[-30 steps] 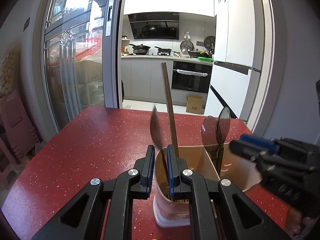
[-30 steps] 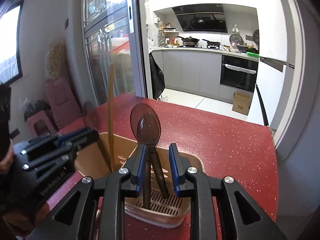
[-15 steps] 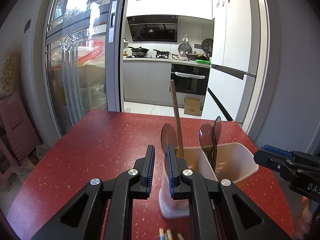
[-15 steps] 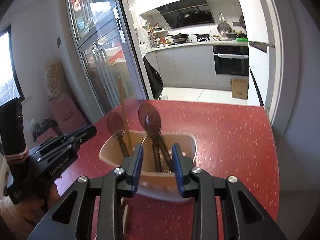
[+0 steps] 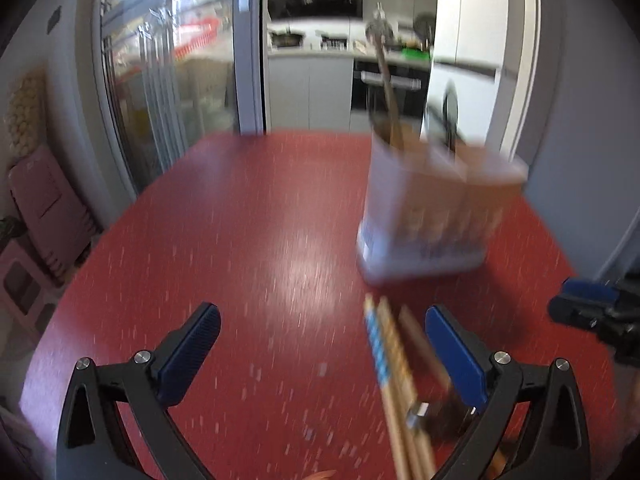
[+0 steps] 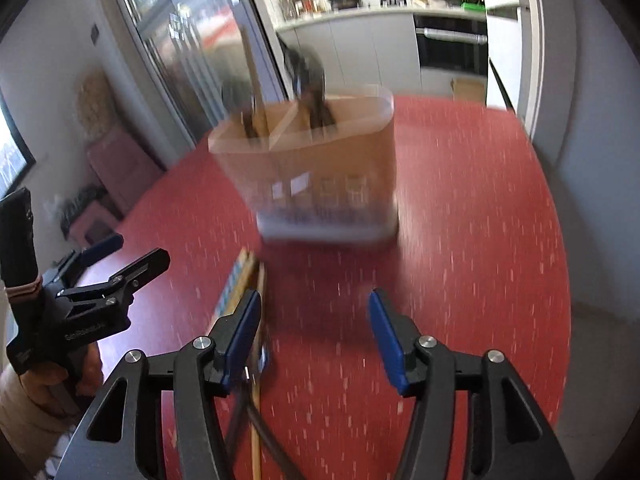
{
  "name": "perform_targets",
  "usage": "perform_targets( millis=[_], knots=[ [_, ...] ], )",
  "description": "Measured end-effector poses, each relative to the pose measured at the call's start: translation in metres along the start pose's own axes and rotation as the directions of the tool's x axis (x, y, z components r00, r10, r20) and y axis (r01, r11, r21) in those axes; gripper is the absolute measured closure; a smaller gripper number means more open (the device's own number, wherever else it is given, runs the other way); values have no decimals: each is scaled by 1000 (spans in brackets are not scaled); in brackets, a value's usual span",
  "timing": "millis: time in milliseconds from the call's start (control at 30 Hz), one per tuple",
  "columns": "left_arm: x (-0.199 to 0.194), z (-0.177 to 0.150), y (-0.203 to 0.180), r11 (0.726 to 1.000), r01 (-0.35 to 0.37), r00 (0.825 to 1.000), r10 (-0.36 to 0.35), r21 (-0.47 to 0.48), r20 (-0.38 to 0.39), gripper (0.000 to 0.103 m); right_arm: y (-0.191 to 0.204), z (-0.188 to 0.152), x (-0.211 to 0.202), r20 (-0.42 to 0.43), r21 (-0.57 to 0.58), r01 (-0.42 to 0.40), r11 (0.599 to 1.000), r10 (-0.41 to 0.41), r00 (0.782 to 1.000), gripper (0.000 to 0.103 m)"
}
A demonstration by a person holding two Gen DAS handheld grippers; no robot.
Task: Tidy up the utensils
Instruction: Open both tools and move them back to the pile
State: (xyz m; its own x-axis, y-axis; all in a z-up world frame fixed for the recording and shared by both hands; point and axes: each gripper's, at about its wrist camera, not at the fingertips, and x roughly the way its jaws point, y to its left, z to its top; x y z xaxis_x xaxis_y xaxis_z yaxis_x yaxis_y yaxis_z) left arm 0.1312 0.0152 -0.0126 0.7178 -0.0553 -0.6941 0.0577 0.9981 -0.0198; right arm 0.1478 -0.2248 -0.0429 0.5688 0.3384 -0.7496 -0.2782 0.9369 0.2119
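Both grippers have backed off the holder, jaws just opening, nothing between them. Left gripper (image 5: 322, 356) gapes widest; chopsticks (image 5: 386, 356) lie lower right by its right jaw, pointing lengthwise toward the holder (image 5: 436, 204) beyond; right gripper (image 6: 316, 332) half-open.

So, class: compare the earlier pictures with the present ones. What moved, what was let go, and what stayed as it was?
Both grippers pulled back from the utensil holder towards the chopsticks lying on the red table. The left gripper and right gripper have just been opening their jaws; nothing is gripped. The holder stays put, spoons and sticks inside.
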Motion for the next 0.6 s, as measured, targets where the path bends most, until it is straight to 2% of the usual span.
perform_targets(
  millis=[100, 233, 367, 600],
  knots=[
    [9, -25, 0, 1000, 12, 996, -12, 0, -85, 0, 3, -25, 4, -55, -14, 20, 1000, -21, 998, 43],
    [16, -51, -2, 1000, 12, 988, -12, -1, -152, 0, 6, -51, 7, -109, -25, 31, 999, -33, 994, 43],
    [14, -64, -4, 1000, 21, 985, -22, -8, -172, 0, 14, -65, 5, -133, -24, 20, 1000, -23, 991, 43],
    [13, -75, 0, 999, 27, 980, -31, -20, -196, 0, 19, -62, 14, -143, 72, -76, 995, 85, 986, 43]
  ],
)
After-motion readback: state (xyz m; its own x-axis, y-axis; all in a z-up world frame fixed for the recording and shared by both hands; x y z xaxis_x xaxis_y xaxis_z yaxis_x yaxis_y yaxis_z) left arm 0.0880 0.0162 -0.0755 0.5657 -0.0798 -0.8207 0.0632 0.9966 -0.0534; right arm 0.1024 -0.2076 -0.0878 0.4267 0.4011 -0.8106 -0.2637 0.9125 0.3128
